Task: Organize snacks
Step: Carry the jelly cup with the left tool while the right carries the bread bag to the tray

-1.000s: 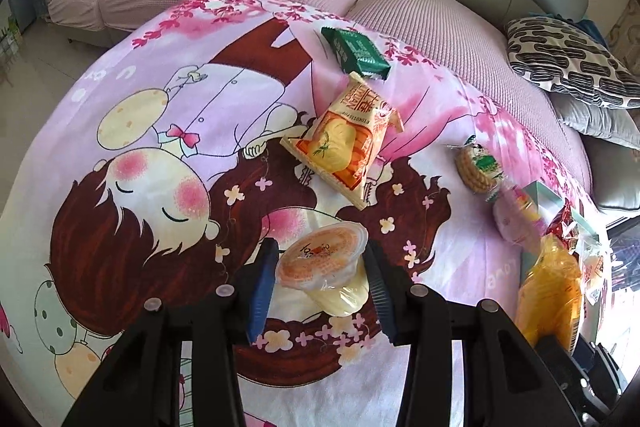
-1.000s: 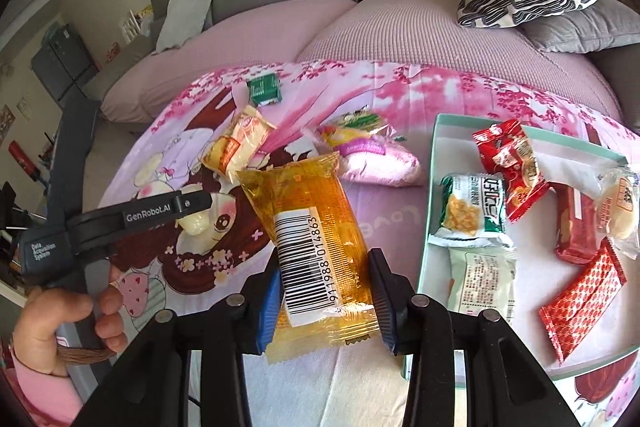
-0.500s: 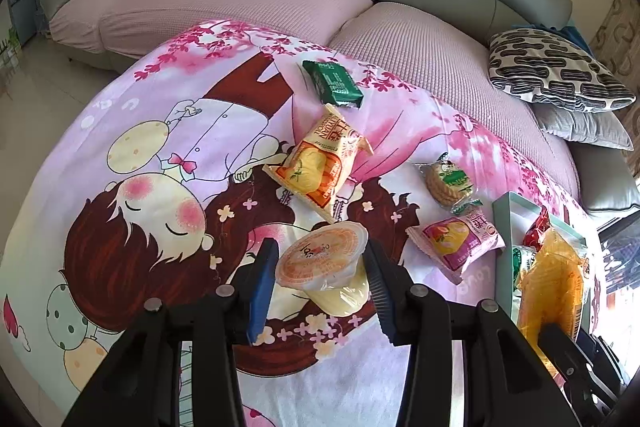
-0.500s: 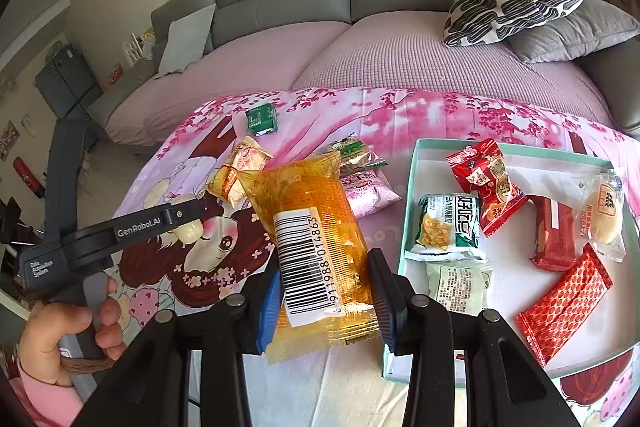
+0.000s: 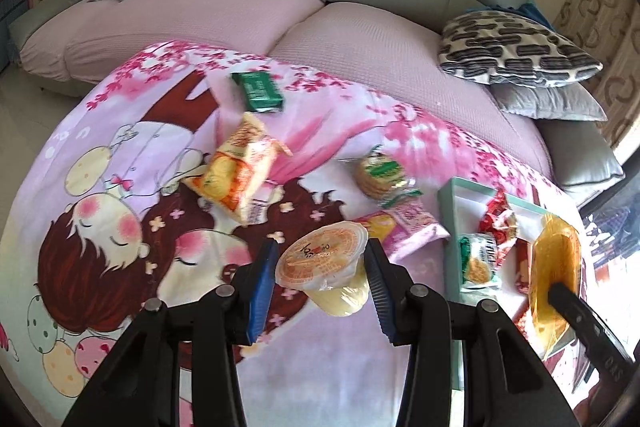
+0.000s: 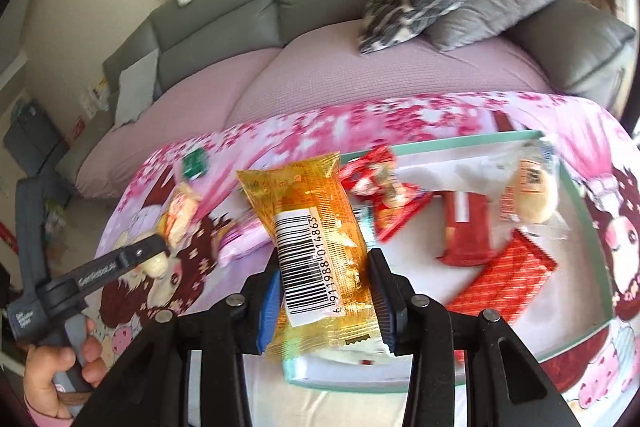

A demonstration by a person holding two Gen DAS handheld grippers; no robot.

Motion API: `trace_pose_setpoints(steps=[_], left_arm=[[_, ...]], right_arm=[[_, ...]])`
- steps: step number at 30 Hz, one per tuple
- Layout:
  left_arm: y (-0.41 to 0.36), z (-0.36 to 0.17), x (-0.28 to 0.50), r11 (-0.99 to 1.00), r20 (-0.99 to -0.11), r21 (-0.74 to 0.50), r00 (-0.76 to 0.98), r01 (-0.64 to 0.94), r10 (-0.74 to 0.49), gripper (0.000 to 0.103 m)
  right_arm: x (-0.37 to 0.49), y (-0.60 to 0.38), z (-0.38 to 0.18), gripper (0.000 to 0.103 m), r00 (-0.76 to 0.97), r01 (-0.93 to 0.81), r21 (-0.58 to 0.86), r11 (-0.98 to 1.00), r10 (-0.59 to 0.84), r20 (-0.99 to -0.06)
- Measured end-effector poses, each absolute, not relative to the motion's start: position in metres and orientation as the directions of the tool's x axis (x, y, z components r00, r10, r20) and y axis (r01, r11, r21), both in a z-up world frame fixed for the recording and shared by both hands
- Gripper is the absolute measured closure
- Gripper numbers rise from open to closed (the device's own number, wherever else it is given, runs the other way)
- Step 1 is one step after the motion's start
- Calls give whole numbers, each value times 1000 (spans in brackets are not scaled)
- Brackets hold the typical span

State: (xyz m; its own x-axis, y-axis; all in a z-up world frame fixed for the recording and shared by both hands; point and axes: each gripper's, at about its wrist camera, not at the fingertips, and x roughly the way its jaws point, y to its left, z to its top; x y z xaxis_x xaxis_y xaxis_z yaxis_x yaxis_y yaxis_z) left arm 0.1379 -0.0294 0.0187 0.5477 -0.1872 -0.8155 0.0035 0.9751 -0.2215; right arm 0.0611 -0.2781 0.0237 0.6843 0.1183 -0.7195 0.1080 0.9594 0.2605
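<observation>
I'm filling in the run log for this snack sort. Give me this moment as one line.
left gripper: shut on jelly cup | right gripper: shut on orange packet | both lifted | tray: holds several snacks

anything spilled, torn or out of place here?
Nothing spilled or torn. Four snacks lie loose on the blanket outside the tray: green packet, orange bag, cracker pack, pink packet. That's just unsorted stock.

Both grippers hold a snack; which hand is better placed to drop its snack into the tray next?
Right. The right gripper holds the orange packet already over the tray. The left gripper holds its jelly cup over the blanket, beside the tray, not above it.
</observation>
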Motion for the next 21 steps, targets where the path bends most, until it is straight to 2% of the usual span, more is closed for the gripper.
trace_pose_setpoints(steps=[10,21], left_arm=[[-111,25,124,951,-802,-222,513,217,-305,57],[-162,24,116,916,-811,-221,460,334,-363,57]], right_arm=[[32,-374,27,60,697,362,293,885,-48,-716],[28,-402,25,60,704,412,298,861,-93,-705]])
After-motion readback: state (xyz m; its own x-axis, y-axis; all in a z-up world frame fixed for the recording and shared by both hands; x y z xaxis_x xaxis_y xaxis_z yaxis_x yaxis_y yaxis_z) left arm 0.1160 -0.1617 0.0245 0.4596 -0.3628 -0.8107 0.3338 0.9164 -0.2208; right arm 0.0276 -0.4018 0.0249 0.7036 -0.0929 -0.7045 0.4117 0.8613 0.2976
